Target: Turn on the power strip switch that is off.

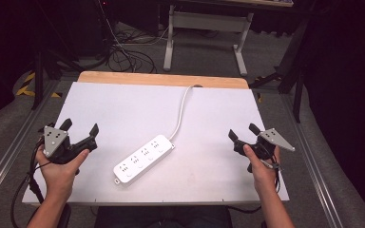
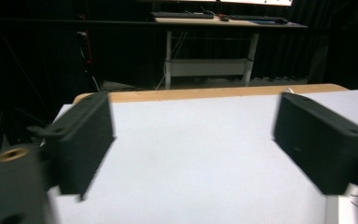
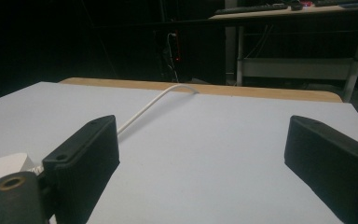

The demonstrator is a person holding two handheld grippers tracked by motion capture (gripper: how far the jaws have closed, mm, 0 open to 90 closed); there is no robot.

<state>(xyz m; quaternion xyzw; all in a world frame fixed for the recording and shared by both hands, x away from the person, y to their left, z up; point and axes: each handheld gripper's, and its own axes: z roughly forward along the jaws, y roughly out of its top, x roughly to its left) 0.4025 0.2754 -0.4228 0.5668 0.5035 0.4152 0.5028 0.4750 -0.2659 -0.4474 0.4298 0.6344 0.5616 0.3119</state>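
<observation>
No grasp is begun yet: left gripper (image 1: 80, 128) & right gripper (image 1: 241, 131) are held wide, empty, either side of the power strip (image 1: 144, 158) lying mid-surface (image 1: 123, 102), so an approach is prob. needed next.

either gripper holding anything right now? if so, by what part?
Nothing is held. The left gripper and right gripper are both open, jaws spread over bare table. The power strip lies untouched between them.
</observation>
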